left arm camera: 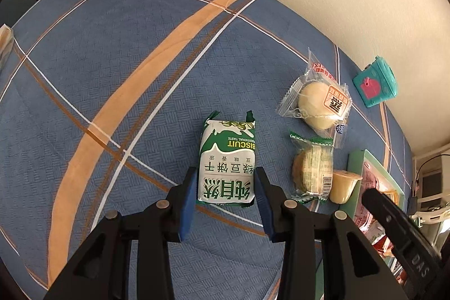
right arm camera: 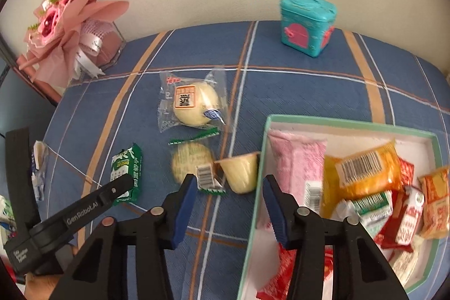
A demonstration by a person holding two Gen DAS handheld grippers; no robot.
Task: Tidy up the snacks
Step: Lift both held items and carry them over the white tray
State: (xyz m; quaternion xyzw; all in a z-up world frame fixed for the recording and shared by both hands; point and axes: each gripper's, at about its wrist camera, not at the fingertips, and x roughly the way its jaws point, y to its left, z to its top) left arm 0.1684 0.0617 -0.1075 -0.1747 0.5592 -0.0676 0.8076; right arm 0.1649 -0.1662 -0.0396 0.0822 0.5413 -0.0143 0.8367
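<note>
On the blue plaid tablecloth (left arm camera: 84,92), seen from the left wrist, the left gripper (left arm camera: 226,187) is straddling the near end of the green biscuit packet (left arm camera: 227,159), its blue pads (left arm camera: 189,198) lying just beside the wrapper's two long edges. Whether they are already pressing I cannot tell; the wrapper is not looking dented. To do this grasp well, I would say the fingers should be closing squarely across the packet's narrow width, a little further forward toward its middle, so it is not drooping when lifted. Just to the right are lying a round cookie in clear wrap (left arm camera: 312,167), a pale bun in its bag (left arm camera: 317,103) and a small jelly cup (left arm camera: 344,186), the cup touching the wall of the green-rimmed box (left arm camera: 355,159).

Over on the right wrist's side, the right gripper (right arm camera: 229,204) is hovering with fingers spread wide and holding nothing, the jelly cup (right arm camera: 240,173) sitting just ahead between them. The box (right arm camera: 348,122) is already carrying many snacks, so the biscuit packet (right arm camera: 126,173) will likely need setting toward the bare strip near its closer wall. A teal tin (right arm camera: 306,24) and a pink bouquet (right arm camera: 64,18) are standing well back by the wall.
</note>
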